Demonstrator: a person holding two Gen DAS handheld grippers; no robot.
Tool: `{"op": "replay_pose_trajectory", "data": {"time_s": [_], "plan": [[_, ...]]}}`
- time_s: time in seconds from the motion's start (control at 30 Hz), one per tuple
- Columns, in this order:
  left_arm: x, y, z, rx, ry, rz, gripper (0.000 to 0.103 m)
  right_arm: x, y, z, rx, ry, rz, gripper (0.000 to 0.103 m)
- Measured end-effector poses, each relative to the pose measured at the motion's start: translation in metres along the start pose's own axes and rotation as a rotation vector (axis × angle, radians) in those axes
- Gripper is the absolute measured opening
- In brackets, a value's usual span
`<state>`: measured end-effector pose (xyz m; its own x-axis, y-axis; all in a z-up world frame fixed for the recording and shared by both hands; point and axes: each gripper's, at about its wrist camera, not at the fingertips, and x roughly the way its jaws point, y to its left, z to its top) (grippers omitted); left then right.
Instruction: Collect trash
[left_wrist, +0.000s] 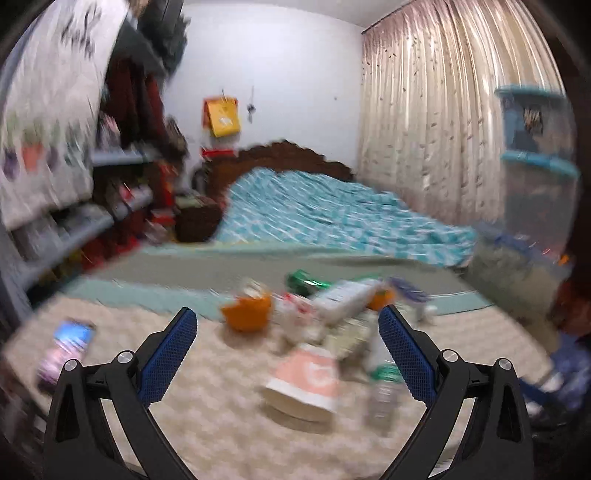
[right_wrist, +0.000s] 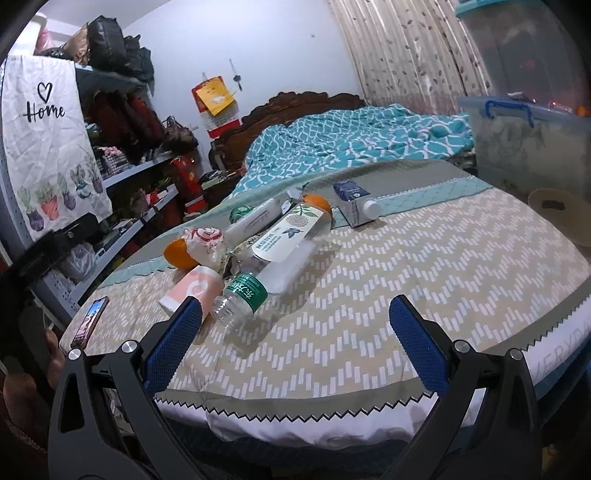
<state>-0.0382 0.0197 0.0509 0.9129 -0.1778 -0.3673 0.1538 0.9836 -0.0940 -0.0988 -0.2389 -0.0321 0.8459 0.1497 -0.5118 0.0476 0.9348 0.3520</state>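
A heap of trash lies on a table under a chevron-patterned cloth (right_wrist: 424, 266). In the right wrist view I see a clear bottle with a green label (right_wrist: 240, 297), a taller bottle with a white leaf label (right_wrist: 291, 236), a pink carton (right_wrist: 192, 290), a crumpled wrapper (right_wrist: 205, 240), two oranges (right_wrist: 177, 253) and a blue-and-white milk carton (right_wrist: 354, 203). My right gripper (right_wrist: 295, 321) is open near the front edge, with nothing between its fingers. The left wrist view is blurred; my left gripper (left_wrist: 288, 325) is open above the pink carton (left_wrist: 306, 384) and green-label bottle (left_wrist: 384, 387).
A phone (right_wrist: 90, 321) lies at the table's left edge. Cluttered shelves (right_wrist: 122, 177) with a "Home" cloth stand to the left. Behind the table are a bed with a teal quilt (right_wrist: 351, 140), clear storage bins (right_wrist: 524, 136) at right and a shallow dish (right_wrist: 561, 214).
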Motion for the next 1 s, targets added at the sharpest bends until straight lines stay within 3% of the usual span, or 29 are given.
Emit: {"op": "replay_pose_trajectory", "data": {"time_s": [0.07, 0.17, 0.5, 1.0], "plan": [[0.01, -0.004, -0.009, -0.003, 0.081, -0.048, 0.094, 0.001, 0.0, -0.001, -0.002, 0.01, 0.005, 0.1], [0.012, -0.006, -0.022, -0.031, 0.135, -0.108, 0.094, 0.001, -0.001, -0.002, 0.0, 0.021, 0.019, 0.1], [-0.009, -0.027, -0.037, 0.038, 0.097, -0.127, 0.094, 0.007, -0.003, -0.004, 0.022, 0.05, 0.064, 0.1], [-0.007, -0.032, -0.038, 0.064, 0.122, -0.135, 0.094, 0.02, -0.009, -0.006, 0.046, 0.091, 0.054, 0.1]]}}
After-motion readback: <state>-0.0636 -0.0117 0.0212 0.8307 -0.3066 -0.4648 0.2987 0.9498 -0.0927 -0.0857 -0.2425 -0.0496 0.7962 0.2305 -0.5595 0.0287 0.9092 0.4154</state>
